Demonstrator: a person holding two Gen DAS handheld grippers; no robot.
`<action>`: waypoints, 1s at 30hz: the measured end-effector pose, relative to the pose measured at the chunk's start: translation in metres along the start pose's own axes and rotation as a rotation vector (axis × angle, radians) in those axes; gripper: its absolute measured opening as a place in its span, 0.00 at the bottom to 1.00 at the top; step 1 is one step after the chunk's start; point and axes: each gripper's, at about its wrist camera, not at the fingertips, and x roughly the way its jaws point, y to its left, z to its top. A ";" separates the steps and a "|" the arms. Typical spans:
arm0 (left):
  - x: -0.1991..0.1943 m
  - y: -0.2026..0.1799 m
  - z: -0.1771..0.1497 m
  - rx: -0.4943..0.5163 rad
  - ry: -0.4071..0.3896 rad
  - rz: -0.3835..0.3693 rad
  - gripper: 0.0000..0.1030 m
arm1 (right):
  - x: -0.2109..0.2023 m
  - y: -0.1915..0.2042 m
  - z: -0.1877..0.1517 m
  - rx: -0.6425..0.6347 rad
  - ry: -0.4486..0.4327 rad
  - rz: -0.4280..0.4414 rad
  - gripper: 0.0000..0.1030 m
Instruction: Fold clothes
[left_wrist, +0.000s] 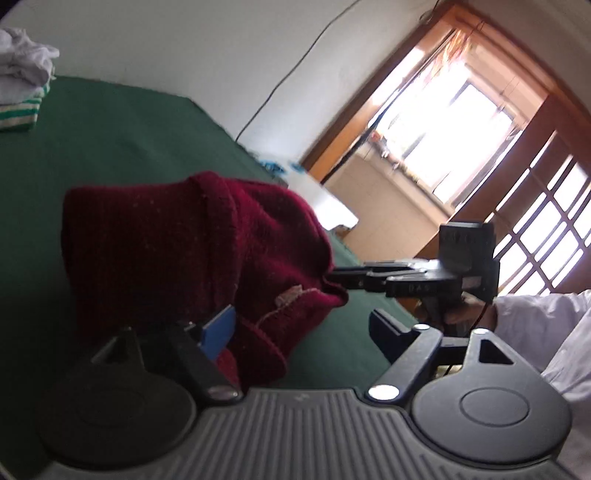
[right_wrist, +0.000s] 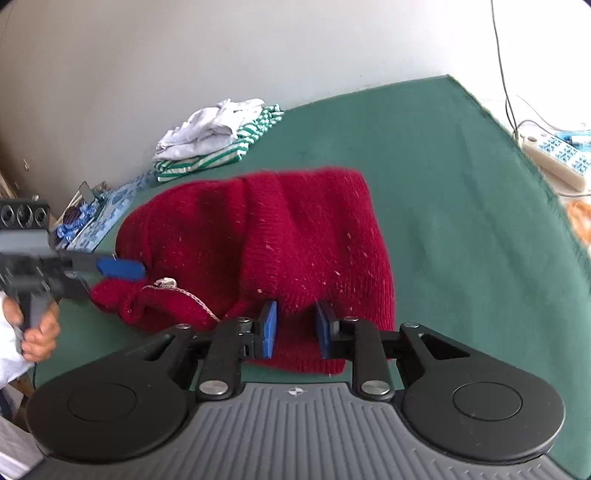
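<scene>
On the left, the left gripper (right_wrist: 122, 268) stands wide open at the edge of the dark red knitted sweater (right_wrist: 280, 240), gripping nothing. The sweater lies bunched mid-way on the green cloth-covered table (right_wrist: 461, 206). At its right side the right gripper (right_wrist: 294, 328) pinches a fold of the knit.

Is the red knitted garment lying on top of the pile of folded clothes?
No, the red knitted garment lies on the green cloth, apart from the pile of folded clothes near the wall.
</scene>
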 end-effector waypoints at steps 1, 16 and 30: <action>-0.002 0.001 0.001 -0.025 -0.003 -0.006 0.80 | 0.000 0.001 -0.003 -0.020 -0.017 -0.007 0.23; -0.072 0.017 0.042 -0.196 -0.190 0.186 0.99 | -0.025 -0.081 0.060 0.332 0.052 0.117 0.70; -0.035 0.080 0.039 -0.521 -0.160 0.179 0.99 | 0.051 -0.115 0.052 0.521 0.292 0.302 0.69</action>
